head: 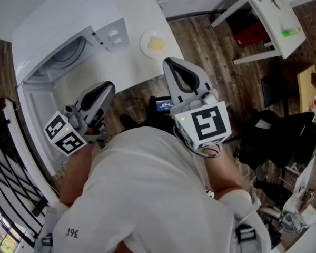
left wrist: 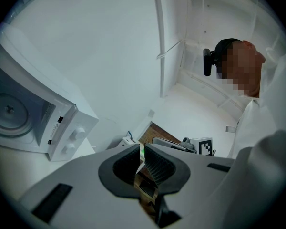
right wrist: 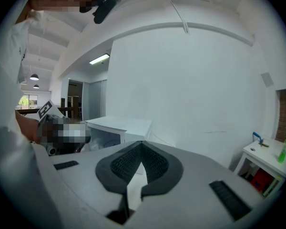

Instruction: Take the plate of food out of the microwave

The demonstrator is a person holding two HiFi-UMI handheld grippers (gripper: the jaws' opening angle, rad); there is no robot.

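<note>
Plate of food (head: pixel 155 44) on white surface (head: pixel 134 9), just ahead of right gripper (right wrist: pixel 141 144), outside the microwave (head: pixel 68 41) | cavity ahead of left gripper (left wrist: pixel 142 148) looks empty, door open | both pairs of jaws pressed together, pinching nothing | held near body, probably because removal is done

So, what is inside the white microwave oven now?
Inside the white microwave oven only its round glass turntable shows, bare. The white plate of yellowish food lies outside on the white table. The oven's roof covers part of the cavity.
</note>
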